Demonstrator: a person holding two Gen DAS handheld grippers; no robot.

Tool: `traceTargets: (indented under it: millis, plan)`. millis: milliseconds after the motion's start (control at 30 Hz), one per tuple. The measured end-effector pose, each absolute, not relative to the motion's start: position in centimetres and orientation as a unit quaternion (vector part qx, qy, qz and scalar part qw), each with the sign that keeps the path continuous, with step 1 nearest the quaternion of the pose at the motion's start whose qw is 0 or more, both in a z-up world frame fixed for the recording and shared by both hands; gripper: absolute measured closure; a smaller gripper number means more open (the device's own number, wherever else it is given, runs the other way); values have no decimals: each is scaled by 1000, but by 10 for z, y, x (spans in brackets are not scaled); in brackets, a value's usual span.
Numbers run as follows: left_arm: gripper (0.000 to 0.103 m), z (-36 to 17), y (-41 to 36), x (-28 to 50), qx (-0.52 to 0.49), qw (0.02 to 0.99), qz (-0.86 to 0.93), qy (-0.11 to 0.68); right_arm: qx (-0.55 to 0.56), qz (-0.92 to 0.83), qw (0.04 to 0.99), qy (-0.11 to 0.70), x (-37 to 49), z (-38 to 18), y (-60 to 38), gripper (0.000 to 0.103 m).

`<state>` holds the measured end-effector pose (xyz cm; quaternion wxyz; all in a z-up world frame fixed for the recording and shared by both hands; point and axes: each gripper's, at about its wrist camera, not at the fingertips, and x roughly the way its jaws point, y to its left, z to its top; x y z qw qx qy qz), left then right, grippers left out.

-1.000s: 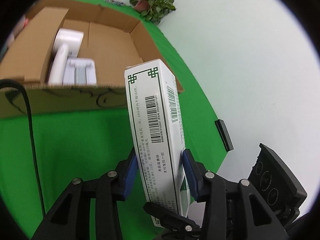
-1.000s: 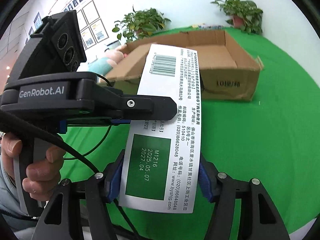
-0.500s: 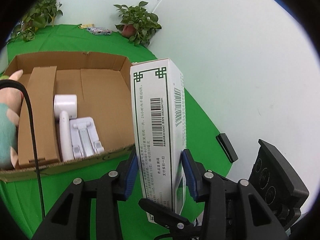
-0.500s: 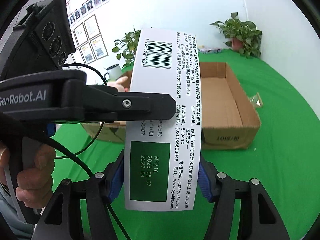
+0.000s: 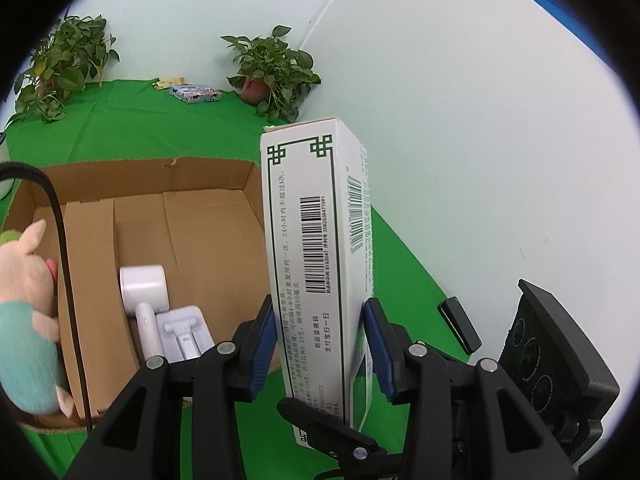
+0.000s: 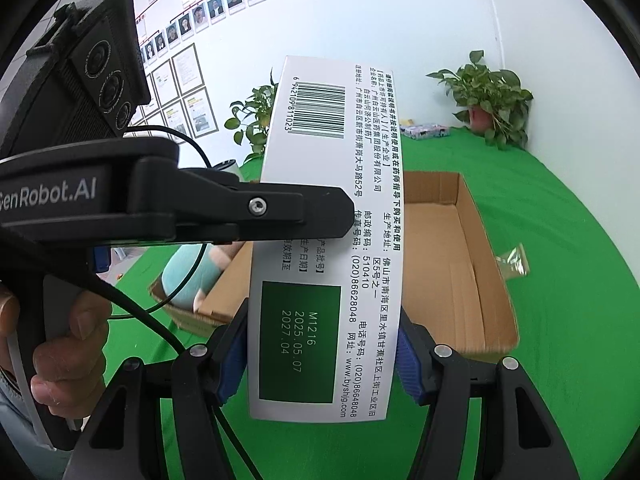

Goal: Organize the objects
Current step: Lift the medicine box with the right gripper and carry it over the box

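Observation:
A tall white medicine box (image 5: 316,264) with green trim and barcodes stands upright between both grippers, above the green cloth, in front of an open cardboard box (image 5: 208,216). My left gripper (image 5: 320,344) is shut on the medicine box. In the right wrist view my right gripper (image 6: 322,356) is also shut on the medicine box (image 6: 332,240), with the left gripper's finger (image 6: 280,212) across it. The cardboard box (image 6: 460,264) holds a white handheld device (image 5: 148,300) on a white stand (image 5: 184,336) and a plush toy (image 5: 24,312).
Potted plants (image 5: 272,72) stand at the back of the green table. A small colourful packet (image 5: 194,94) lies near them. A gold sachet (image 6: 512,266) lies right of the cardboard box. A small black block (image 5: 458,324) lies on the cloth's right edge by the white wall.
Both grippers have risen with the medicine box and come closer to the cardboard box, so more of its inside and the plush toy show.

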<state>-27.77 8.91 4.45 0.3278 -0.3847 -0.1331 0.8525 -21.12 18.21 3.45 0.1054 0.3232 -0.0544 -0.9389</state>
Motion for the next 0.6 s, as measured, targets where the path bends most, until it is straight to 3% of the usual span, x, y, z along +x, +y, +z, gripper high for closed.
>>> traceTargets:
  millis: [300,600]
  plan:
    - [62,36,89,-326,-409,318,841,-153,354,-926,116,-56,-257,52,184,43]
    - [62,-15,96,-366,-472,298,810,-181,427,-890,134,-89,-296,18,196,43]
